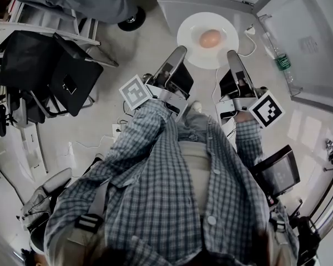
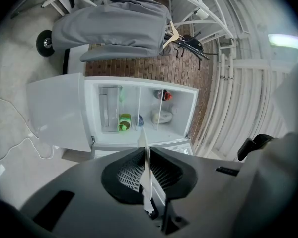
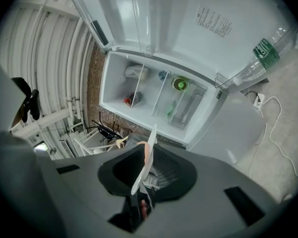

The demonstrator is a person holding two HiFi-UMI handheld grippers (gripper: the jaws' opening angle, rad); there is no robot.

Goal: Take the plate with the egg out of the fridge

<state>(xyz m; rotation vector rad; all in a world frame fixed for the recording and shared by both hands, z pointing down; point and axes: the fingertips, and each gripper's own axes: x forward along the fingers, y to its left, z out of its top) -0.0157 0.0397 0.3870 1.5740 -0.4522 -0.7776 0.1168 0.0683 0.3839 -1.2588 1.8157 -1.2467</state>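
Note:
A white plate (image 1: 195,24) carrying a brown egg (image 1: 210,38) hangs in the air in front of the open fridge (image 2: 139,110), clear of its shelves. My left gripper (image 1: 181,50) is shut on the plate's left rim, and my right gripper (image 1: 232,54) is shut on the right rim. In the left gripper view the plate (image 2: 145,167) shows edge-on, pinched between the jaws. In the right gripper view the plate rim (image 3: 143,170) is clamped the same way, with the egg (image 3: 147,151) peeking over it.
The fridge (image 3: 154,95) stands open with a green bottle (image 2: 123,123) and small items on its shelves. A water bottle (image 1: 282,60) sits in the door (image 1: 305,43). A white cable (image 1: 250,37) lies on the floor. Black bags (image 1: 66,73) and a grey-covered chair (image 2: 114,26) stand nearby.

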